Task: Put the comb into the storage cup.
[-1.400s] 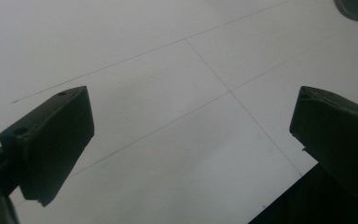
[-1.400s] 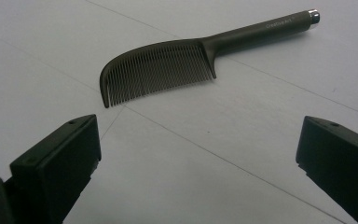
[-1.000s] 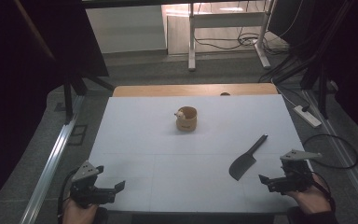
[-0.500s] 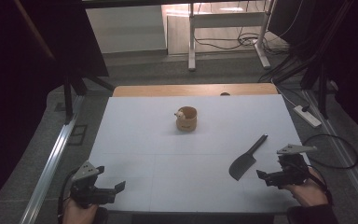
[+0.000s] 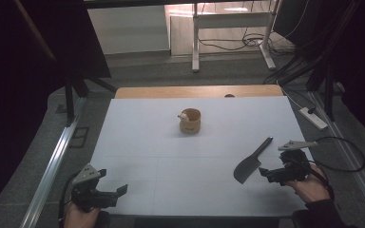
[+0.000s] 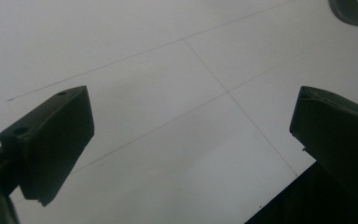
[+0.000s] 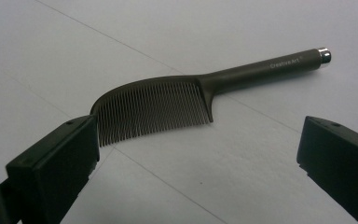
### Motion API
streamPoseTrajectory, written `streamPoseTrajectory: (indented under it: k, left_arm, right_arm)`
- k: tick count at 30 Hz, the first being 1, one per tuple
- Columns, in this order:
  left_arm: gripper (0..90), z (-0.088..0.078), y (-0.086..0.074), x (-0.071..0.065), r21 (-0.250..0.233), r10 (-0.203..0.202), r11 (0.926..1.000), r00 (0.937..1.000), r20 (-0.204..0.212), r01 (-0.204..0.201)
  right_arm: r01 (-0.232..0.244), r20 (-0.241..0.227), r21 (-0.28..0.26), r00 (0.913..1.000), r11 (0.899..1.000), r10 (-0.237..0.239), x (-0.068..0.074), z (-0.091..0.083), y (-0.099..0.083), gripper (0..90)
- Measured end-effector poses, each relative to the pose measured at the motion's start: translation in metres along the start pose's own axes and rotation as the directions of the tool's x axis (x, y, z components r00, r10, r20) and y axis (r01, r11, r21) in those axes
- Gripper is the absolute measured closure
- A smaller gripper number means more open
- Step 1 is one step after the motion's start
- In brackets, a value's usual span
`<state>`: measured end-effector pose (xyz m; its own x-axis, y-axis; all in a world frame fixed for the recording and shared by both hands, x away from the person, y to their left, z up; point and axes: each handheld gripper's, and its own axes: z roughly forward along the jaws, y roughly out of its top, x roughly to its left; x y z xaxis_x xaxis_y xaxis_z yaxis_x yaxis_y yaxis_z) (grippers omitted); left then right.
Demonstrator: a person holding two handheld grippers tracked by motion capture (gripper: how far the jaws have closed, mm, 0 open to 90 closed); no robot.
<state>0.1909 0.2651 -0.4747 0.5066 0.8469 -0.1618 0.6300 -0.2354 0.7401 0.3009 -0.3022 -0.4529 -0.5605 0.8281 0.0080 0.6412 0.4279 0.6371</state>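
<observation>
The right hand-held gripper (image 5: 265, 173) has edged closer to the comb (image 7: 168, 105), jaws apart, suggesting a pickup is imminent, while the left hand-held gripper (image 5: 119, 192) stays open.

High view looks forward and down over the whole white table (image 5: 171, 166). Right gripper view sits close above the comb (image 7: 168, 105), also seen in high view; left gripper view faces bare tabletop, close.

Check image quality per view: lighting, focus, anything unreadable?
High view: dim, dark surroundings, bright floor patch at top; comb reads as a silhouette. Right gripper view: comb teeth and handle lettering sharp, near jaws soft. Left gripper view: evenly lit white table, jaws dark and slightly blurred.
</observation>
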Motion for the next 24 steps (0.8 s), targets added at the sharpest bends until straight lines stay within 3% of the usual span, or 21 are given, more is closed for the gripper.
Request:
streamPoseTrajectory:
  k: [10, 24]
  left_arm:
    - [0.6, -0.001, 0.0, 0.001, -0.002, -0.004, 1.0, 1.0, 0.002, 0.004]
    - [0.7, -0.001, -0.001, 0.001, -0.006, -0.008, 1.0, 1.0, 0.0, 0.008]
  right_arm:
    - [0.038, -0.014, -0.001, 0.9992, 0.999, -0.038, 0.001, 0.007, 0.01, 0.0]
    - [0.047, -0.042, 0.002, 0.998, 0.999, -0.047, 0.002, 0.016, 0.023, 0.0]
